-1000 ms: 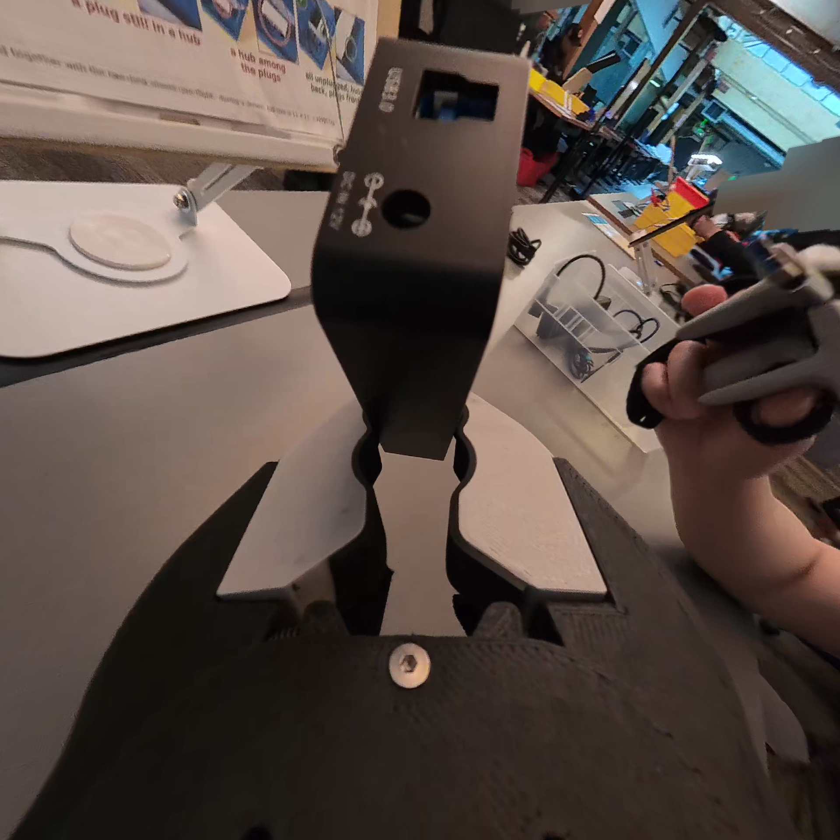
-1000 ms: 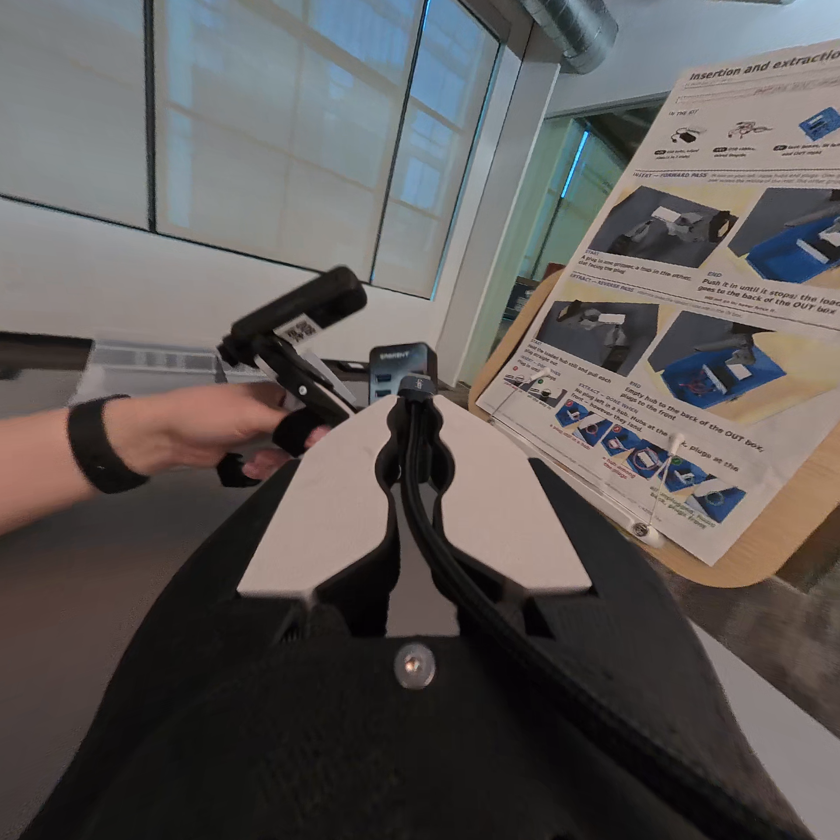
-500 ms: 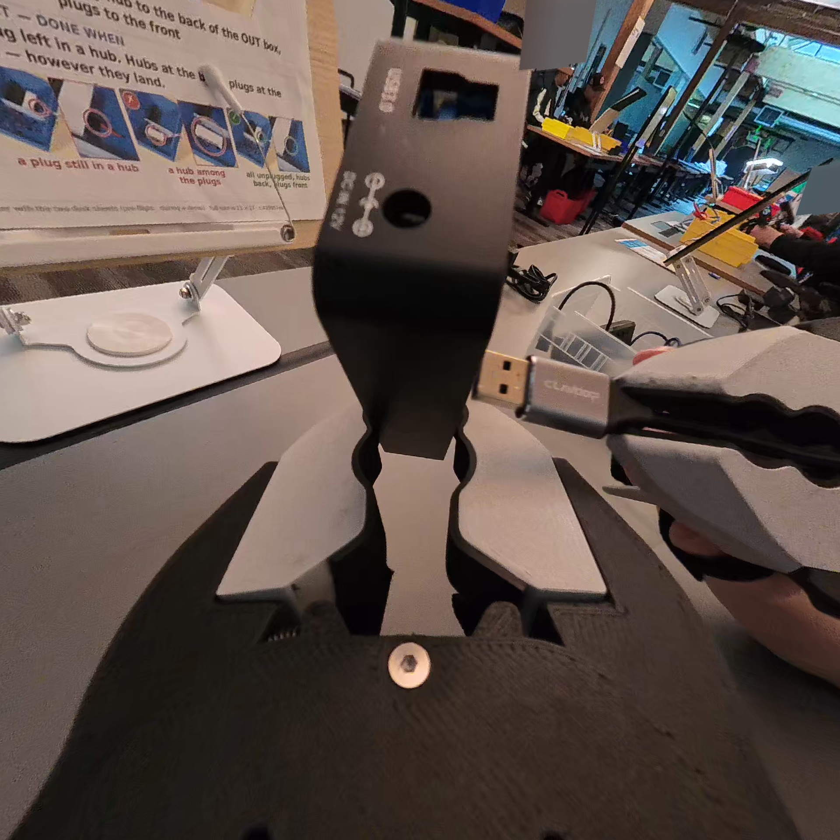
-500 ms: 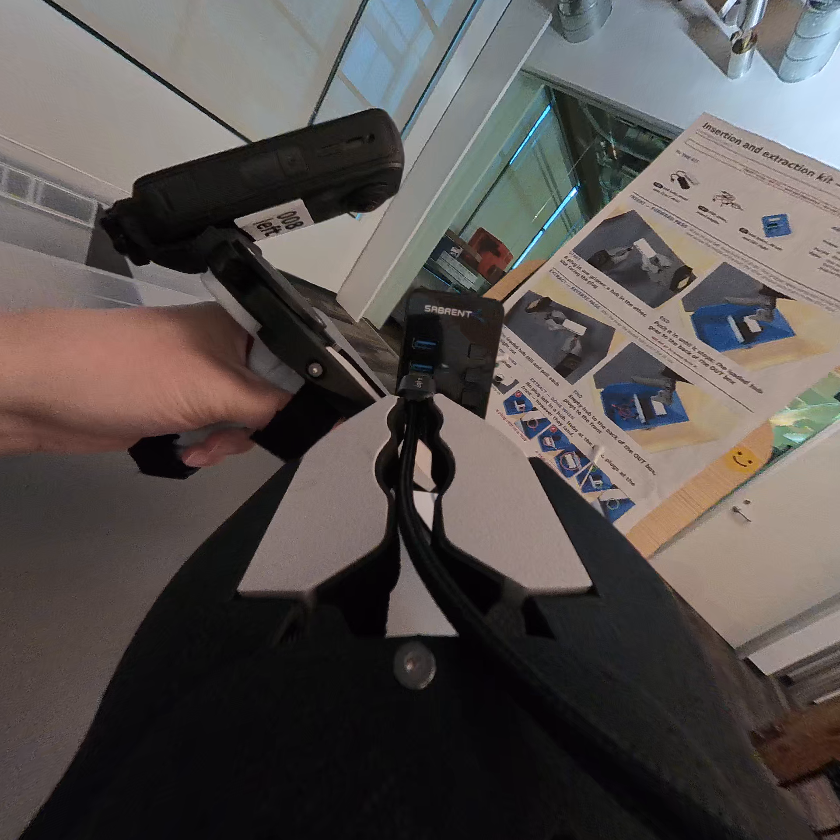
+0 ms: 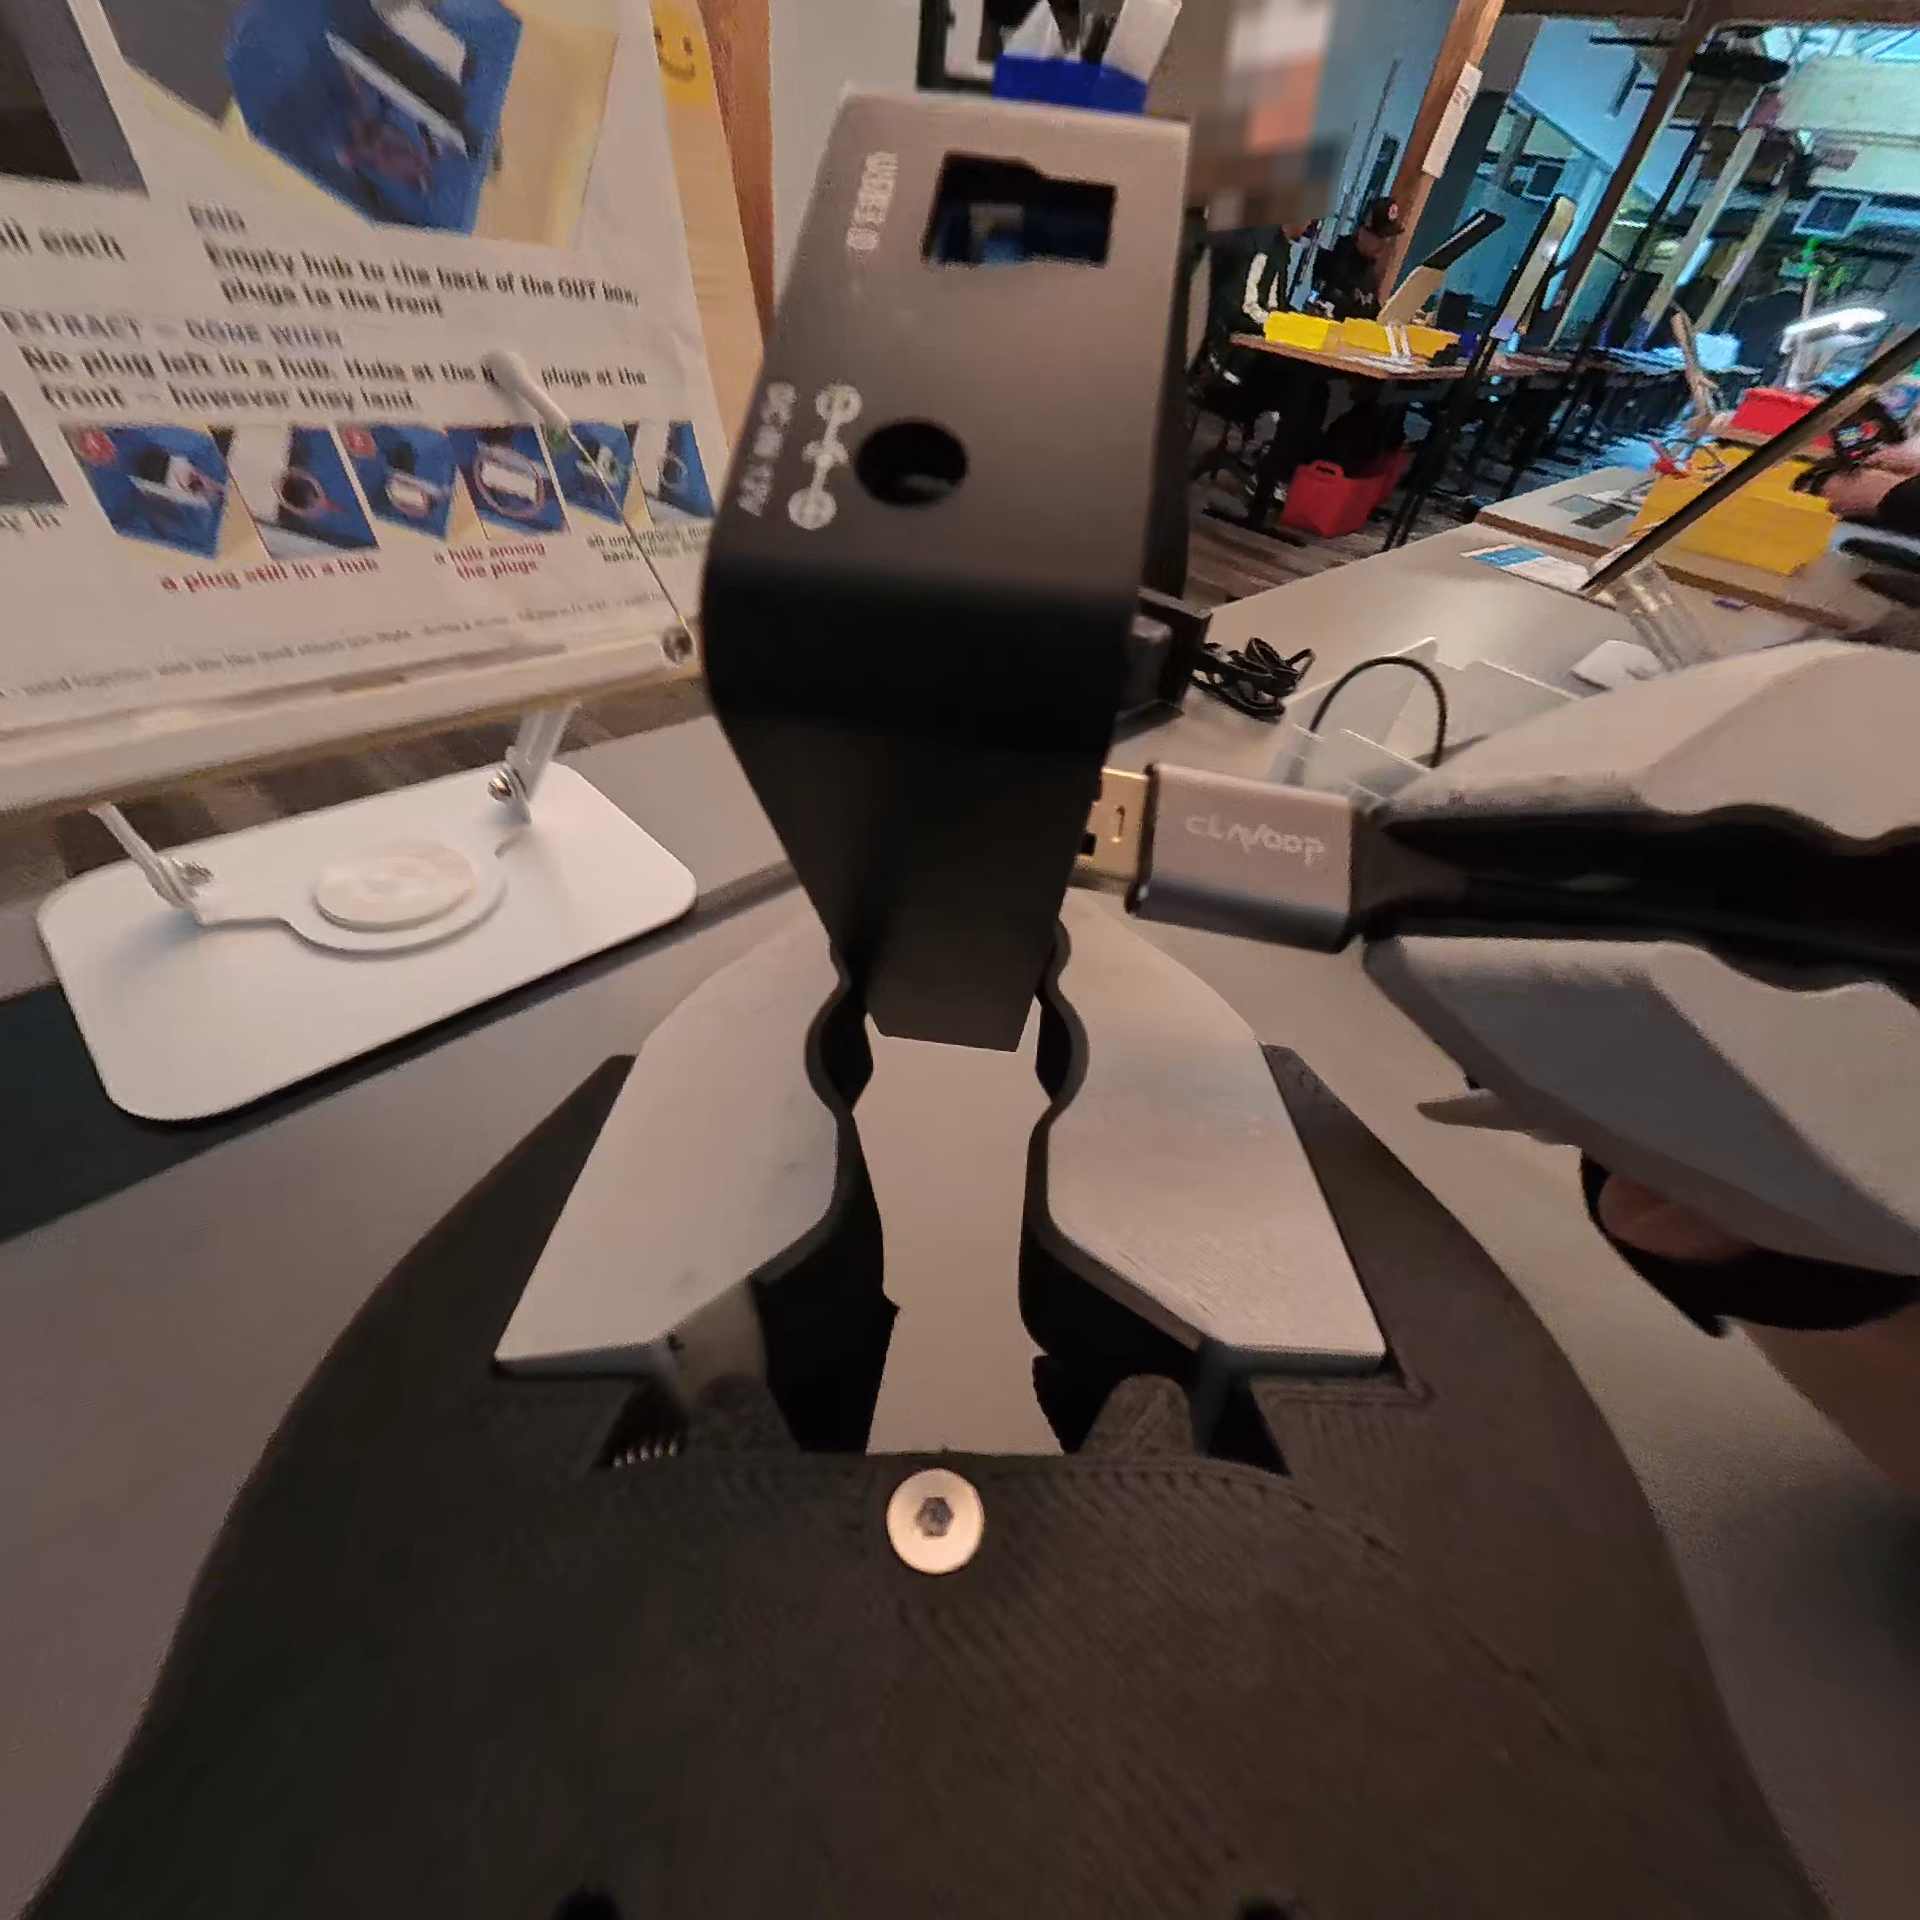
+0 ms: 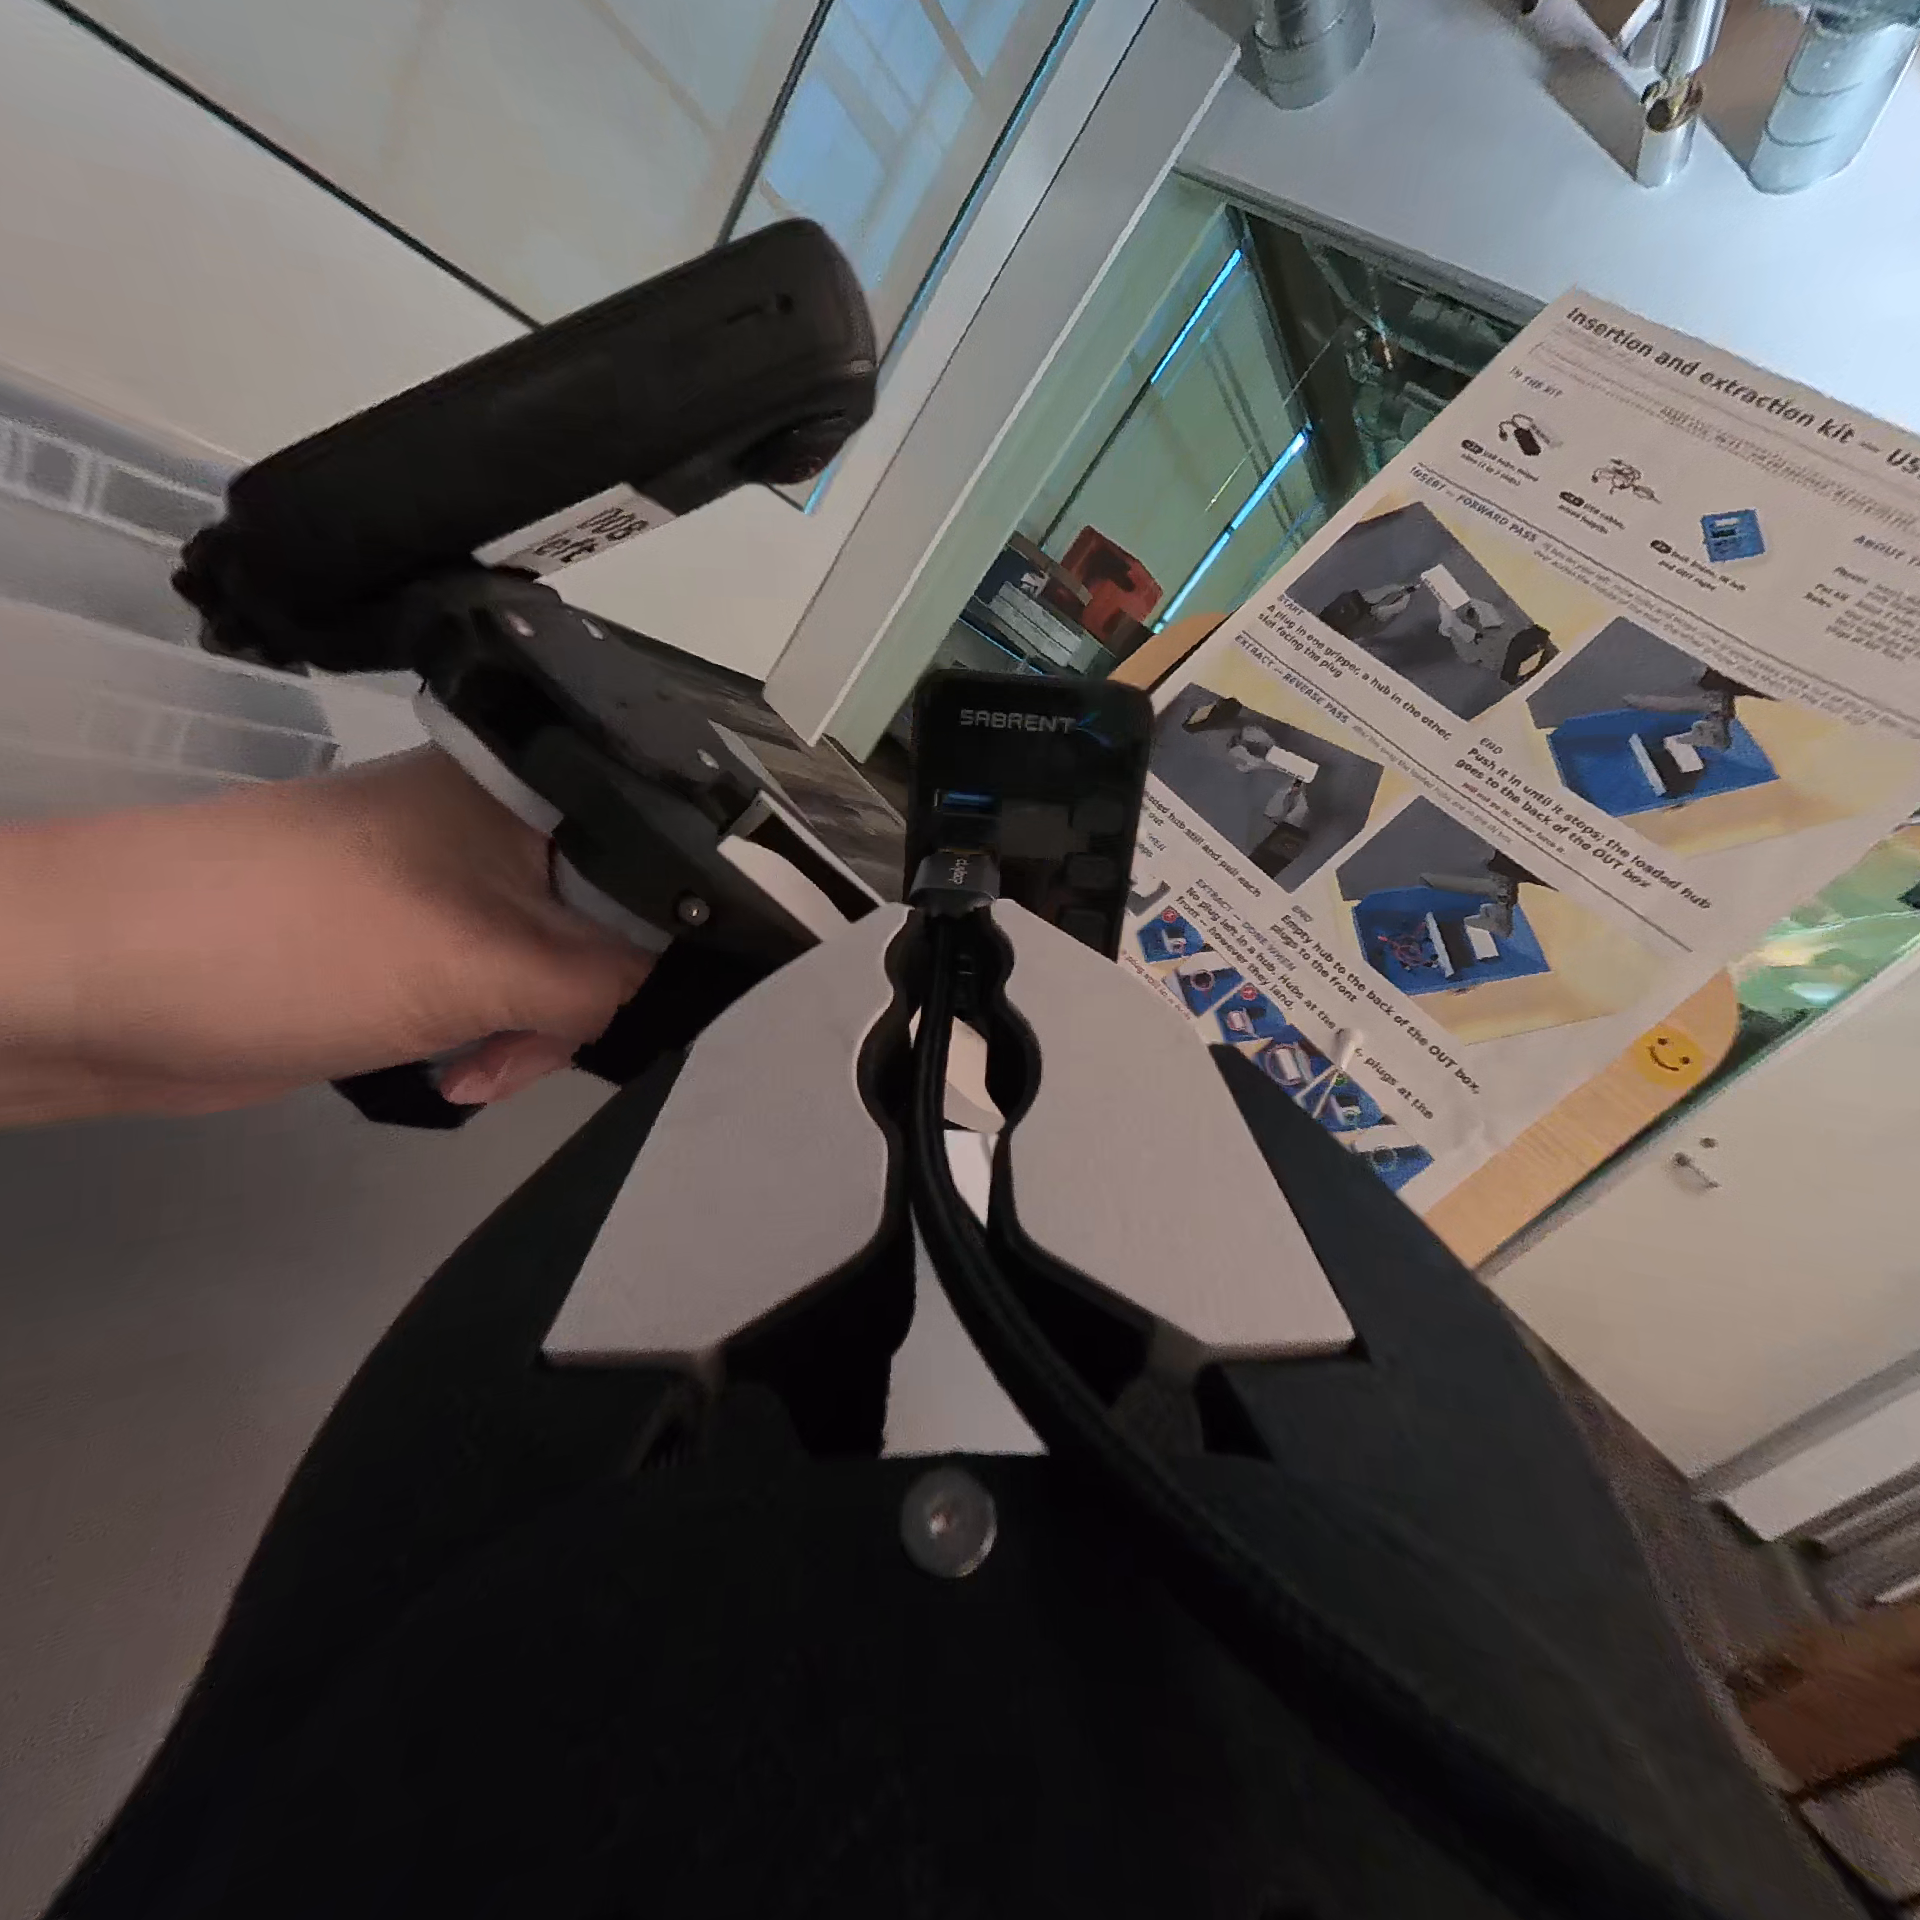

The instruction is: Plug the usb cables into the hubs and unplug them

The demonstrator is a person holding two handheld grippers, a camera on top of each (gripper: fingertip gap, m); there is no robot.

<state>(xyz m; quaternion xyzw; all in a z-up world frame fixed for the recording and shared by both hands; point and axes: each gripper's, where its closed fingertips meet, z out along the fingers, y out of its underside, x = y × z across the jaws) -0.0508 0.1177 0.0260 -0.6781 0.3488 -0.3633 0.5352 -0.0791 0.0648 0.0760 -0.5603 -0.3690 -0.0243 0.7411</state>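
Observation:
My left gripper (image 5: 943,1023) is shut on a black USB hub (image 5: 935,582) and holds it upright above the table. My right gripper (image 6: 948,940) is shut on a USB cable (image 6: 961,1174) just behind its grey plug (image 6: 954,878). In the left wrist view the right gripper (image 5: 1621,894) comes in from the right, and the plug (image 5: 1236,852) has its metal tip against the hub's right face. In the right wrist view the plug sits at a port on the hub's front (image 6: 1023,800), below a free blue port. How deep the tip sits is hidden.
A printed instruction sheet (image 5: 312,343) stands on a white stand (image 5: 353,935) at the back left. A clear box with black cables (image 5: 1382,727) sits behind the hub on the right. The grey table (image 5: 208,1299) lies below. A hand (image 6: 312,935) holds the left gripper. My right fingertips sit around 8 cm from my left ones.
The right gripper has swung in from the right and brought the plug up to the hub, from apart to touching its port side. The left gripper keeps hold of the hub.

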